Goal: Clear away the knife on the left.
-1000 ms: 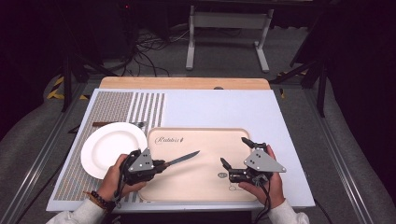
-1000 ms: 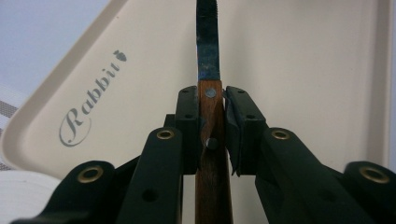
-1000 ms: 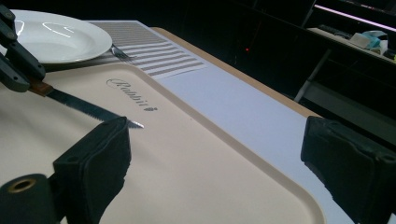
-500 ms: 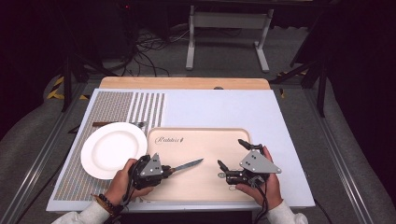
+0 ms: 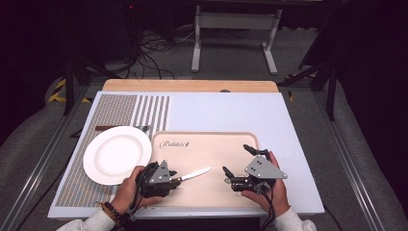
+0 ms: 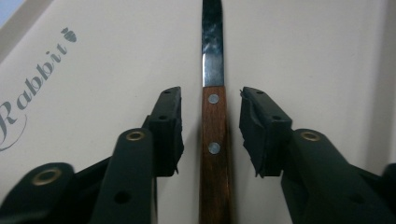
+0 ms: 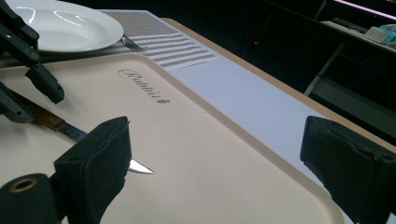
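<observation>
High view: the knife (image 5: pixel 192 174) lies flat on the tray (image 5: pixel 211 144), near its front edge, blade pointing away from the left gripper (image 5: pixel 166 177). That gripper's jaws have just been opening; they sit either side of the wooden handle with clear gaps, so nothing's pinched. The right gripper (image 5: pixel 238 163) hovers over the tray's right end, jaws spread wide, holding nothing, well apart from the knife tip. Left of the tray sits a white plate (image 5: pixel 117 154) on a striped mat (image 5: pixel 125 110), a fork (image 5: pixel 120 128) poking out behind the plate. Nothing's blocking the knife. The worktop (image 5: pixel 226 108) is pale blue-white with a wooden strip at the back; the room beyond is dark, with cables and a metal stand (image 5: pixel 233 29).
</observation>
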Action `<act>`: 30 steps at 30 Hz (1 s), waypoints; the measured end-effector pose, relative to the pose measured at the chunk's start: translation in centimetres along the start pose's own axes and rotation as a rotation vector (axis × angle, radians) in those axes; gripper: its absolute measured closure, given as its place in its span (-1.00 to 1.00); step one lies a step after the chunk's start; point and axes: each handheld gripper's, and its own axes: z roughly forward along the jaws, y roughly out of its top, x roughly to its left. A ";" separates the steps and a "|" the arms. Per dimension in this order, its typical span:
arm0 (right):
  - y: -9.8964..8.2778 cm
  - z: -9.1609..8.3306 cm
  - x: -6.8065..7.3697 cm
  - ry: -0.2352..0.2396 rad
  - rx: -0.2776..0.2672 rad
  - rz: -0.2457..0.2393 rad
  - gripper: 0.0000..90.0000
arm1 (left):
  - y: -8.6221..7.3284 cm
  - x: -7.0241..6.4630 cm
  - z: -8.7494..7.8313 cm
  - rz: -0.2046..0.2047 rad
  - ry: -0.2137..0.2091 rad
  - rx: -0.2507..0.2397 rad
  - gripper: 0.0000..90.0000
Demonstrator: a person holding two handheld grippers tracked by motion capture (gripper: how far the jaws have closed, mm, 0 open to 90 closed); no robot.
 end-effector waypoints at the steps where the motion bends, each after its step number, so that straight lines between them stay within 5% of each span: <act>1: 0.0 0.0 0.0 0.000 0.000 -0.001 -0.78 | 0.1 0.1 -0.2 -0.005 0.006 -0.007 0.30; 4: 0.0 0.0 0.0 0.000 -0.001 -0.003 -0.78 | 0.2 0.5 -0.7 0.015 -0.002 -0.021 0.38; 8: -0.1 0.0 -0.2 -0.004 -0.003 -0.001 -0.78 | 0.5 1.1 -1.5 0.063 -0.024 -0.026 1.00; 19: -0.4 0.3 -0.4 -0.015 0.017 0.012 -0.77 | 2.3 1.3 0.0 0.145 -0.123 -0.007 1.00; 25: -0.6 0.3 -0.2 -0.012 0.029 0.004 -0.77 | 3.0 0.7 2.0 0.204 -0.171 0.061 1.00; 30: -0.7 0.2 -0.3 -0.016 0.037 0.013 -0.77 | 3.7 0.1 3.2 0.257 -0.127 0.145 1.00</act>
